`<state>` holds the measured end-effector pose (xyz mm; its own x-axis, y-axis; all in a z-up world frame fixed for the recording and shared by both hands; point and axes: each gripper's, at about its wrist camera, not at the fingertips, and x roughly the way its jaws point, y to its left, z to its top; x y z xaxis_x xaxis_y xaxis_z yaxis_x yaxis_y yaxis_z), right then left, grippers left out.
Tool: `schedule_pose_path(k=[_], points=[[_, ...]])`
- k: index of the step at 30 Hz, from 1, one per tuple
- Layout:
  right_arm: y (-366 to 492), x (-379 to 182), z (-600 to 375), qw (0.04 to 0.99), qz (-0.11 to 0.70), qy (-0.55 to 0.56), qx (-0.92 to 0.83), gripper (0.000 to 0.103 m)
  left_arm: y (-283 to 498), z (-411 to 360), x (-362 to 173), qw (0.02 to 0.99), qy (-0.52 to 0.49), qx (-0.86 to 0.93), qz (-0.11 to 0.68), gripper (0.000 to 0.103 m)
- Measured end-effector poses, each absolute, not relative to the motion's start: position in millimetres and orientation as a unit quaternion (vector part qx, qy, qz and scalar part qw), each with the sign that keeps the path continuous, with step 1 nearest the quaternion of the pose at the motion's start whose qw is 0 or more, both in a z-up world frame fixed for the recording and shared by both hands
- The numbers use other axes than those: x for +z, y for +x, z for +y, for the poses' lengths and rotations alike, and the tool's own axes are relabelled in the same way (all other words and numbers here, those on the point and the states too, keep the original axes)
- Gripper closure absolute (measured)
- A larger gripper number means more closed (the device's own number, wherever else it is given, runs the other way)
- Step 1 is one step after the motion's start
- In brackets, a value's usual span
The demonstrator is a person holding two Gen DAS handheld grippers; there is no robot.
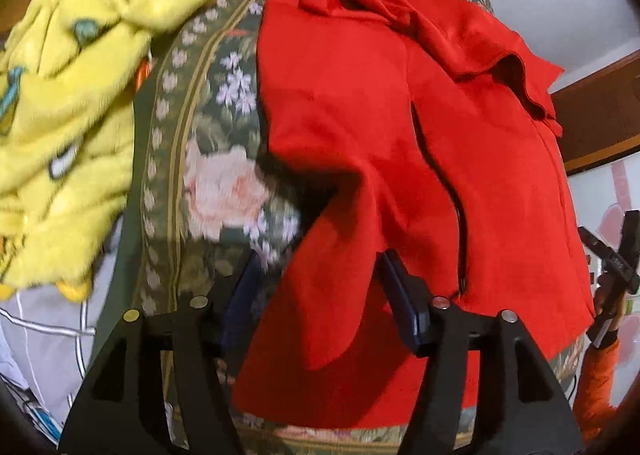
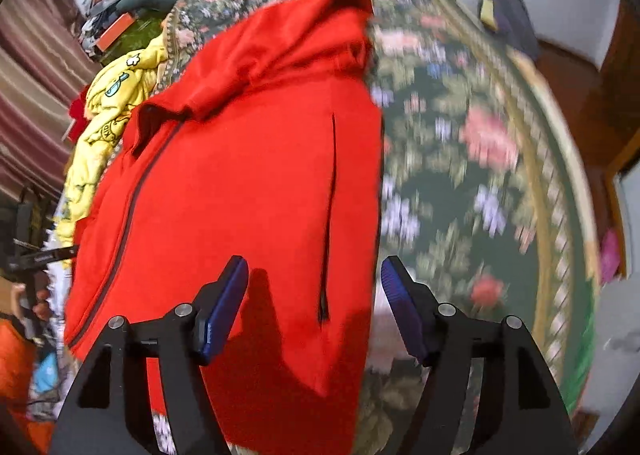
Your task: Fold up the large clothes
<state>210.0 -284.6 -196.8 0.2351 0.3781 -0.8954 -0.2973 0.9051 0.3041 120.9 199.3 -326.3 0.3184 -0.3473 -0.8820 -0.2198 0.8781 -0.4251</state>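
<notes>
Red jacket (image 1: 400, 159) lengthwise on floral bedspread (image 1: 208, 159), hood far end, both tools (image 1: 320, 295) (image 2: 314, 303) spread

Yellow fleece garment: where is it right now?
In the left wrist view the yellow fleece garment is heaped at far left on the floral bedspread, apart from the red jacket; in the right wrist view it peeks out left of the jacket.

Floral bedspread (image 1: 208, 159) carrying two garments

The dark green spread, patterned with pink roses and pale lilac blossoms and edged by a leaf-and-stripe border, bears a red zip-up jacket (image 1: 400, 159) lying flat with its hood at the far end. Beside the jacket, across a bare strip of spread, a rumpled yellow fleece garment (image 1: 72, 103) with small cartoon prints lies over the spread's border.
</notes>
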Motion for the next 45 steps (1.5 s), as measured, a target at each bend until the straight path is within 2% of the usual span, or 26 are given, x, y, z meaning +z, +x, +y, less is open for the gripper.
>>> schedule_pose_path(k=[6,8,9,10,12,13,15,19,26,31,36,45], points=[[198.1,-197.4,-278.5,0.797,0.56,0.042,0.223,0.034,105.6,179.5,-321.3,0.784,-0.214,-0.071,0.579,0.039],[197.3,-197.3,-271.9,0.796,0.558,0.046,0.232,0.038,106.2,178.8,-321.6,0.785,-0.219,-0.068,0.576,0.04],[196.8,-196.5,-268.1,0.796,0.556,0.042,0.234,0.046,106.5,179.8,-321.5,0.785,-0.226,-0.069,0.573,0.048],[196.7,-195.6,-265.2,0.796,0.555,0.039,0.239,0.061,107.9,179.8,-320.9,0.785,-0.232,-0.072,0.571,0.055],[200.3,-193.5,-259.0,0.783,0.56,0.059,0.265,0.086,111.0,180.5,-318.4,0.781,-0.246,-0.08,0.569,0.091],[202.1,-193.1,-255.0,0.781,0.562,0.06,0.266,0.087,119.6,176.9,-318.2,0.779,-0.249,-0.083,0.569,0.097],[202.9,-190.2,-248.3,0.781,0.559,0.05,0.273,0.087,125.1,172.0,-310.7,0.787,-0.234,-0.076,0.565,0.1],[209.9,-169.1,-240.6,0.792,0.535,0.051,0.289,0.088,138.5,163.0,-280.7,0.815,-0.212,-0.085,0.532,0.1],[243.0,-115.1,-222.8,0.82,0.484,0.027,0.303,0.088,178.1,176.1,-194.0,0.87,-0.207,-0.087,0.44,0.101],[285.4,-88.7,-210.0,0.846,0.446,0.018,0.291,0.088,227.5,199.1,-163.7,0.89,-0.209,-0.046,0.403,0.101],[338.8,-88.9,-203.2,0.858,0.44,0.028,0.263,0.088,283.1,227.6,-175.2,0.884,-0.237,-0.003,0.403,0.101],[420.5,-143.5,-179.0,0.84,0.487,0.008,0.239,0.088,368.4,233.9,-227.7,0.867,-0.221,0.025,0.446,0.101]])
